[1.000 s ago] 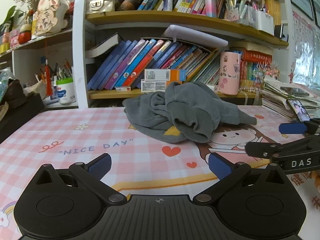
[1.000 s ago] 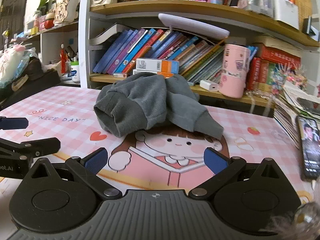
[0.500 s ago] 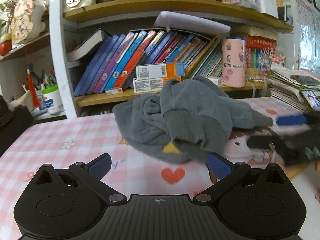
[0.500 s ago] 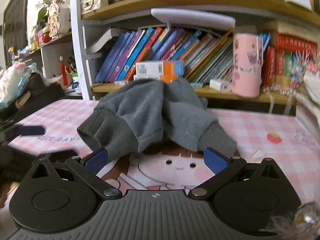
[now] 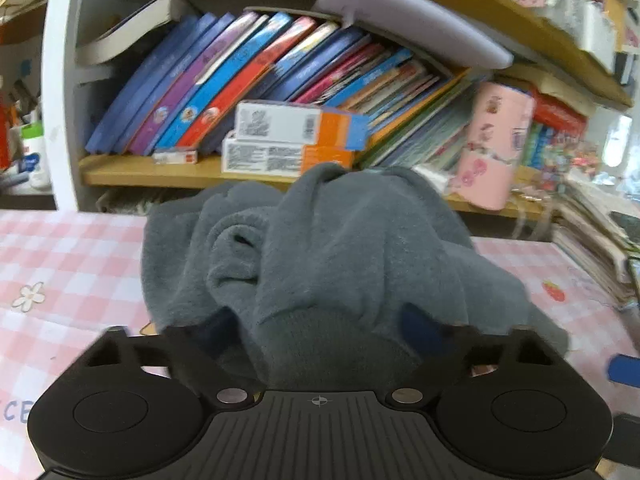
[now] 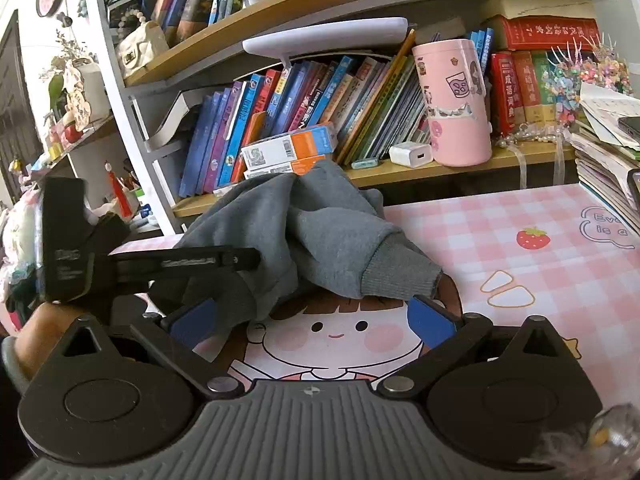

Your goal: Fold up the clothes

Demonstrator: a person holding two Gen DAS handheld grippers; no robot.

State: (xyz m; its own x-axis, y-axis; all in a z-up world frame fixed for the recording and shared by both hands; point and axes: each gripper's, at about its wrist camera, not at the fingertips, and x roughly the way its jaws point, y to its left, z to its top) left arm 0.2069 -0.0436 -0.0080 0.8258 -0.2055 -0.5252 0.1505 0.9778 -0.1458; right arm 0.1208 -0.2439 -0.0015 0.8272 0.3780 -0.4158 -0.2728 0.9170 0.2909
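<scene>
Right wrist view: pink checked table mat (image 6: 500,220) reads "Eve… is a"; right gripper (image 6: 312,312) gapes empty; left gripper (image 5: 320,332) closing around crumpled grey fleece garment (image 5: 340,248).

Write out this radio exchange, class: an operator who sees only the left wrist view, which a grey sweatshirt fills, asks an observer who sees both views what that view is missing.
Operator: My left gripper has just been closing, with the grey sweatshirt between its fingers. Is the other gripper holding anything?
Observer: No. The right gripper stands open over the pink mat, with no cloth between its pads.
Operator: Where is a free sleeve end?
Observer: A ribbed cuff lies on the mat, just ahead of the right gripper's finger on the picture's right side.
</scene>
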